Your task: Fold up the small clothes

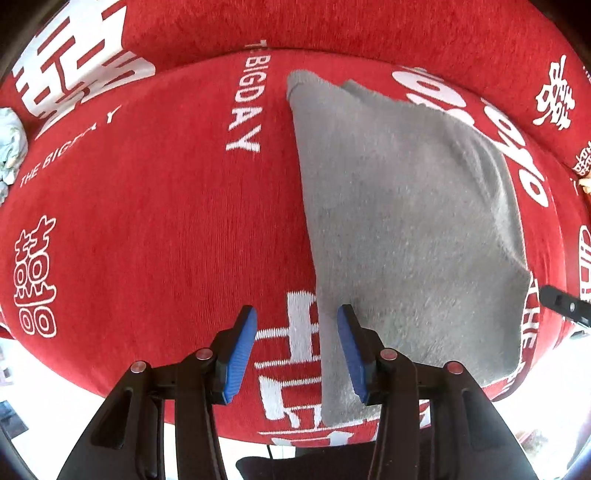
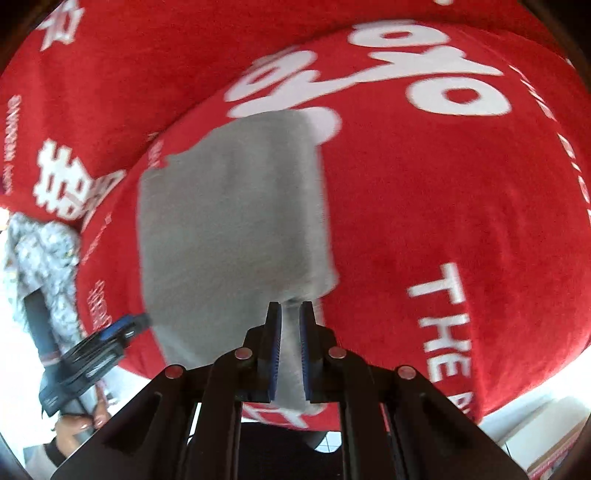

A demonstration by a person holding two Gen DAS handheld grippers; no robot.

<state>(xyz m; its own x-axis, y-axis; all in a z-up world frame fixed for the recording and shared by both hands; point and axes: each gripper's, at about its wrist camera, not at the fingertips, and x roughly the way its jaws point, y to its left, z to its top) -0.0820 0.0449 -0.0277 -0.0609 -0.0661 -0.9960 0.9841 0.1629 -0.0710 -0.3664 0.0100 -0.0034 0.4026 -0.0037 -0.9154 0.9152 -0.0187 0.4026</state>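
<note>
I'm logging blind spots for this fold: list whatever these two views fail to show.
- Gray garment: near hem hidden behind the gripper frame in both views; its type is unclear.
- Right gripper: motion blur hides how much cloth it pinches.
- Patterned cloth: blurred, cut by the right view's left edge.

The red cushion is bare on its whole left half, from the near edge to the far edge, so a gripper can pass there freely. The grey garment covers the middle and right part, reaching over the near edge. A pale patterned cloth heap lies beside the left edge. The red backrest closes the far edge.
</note>
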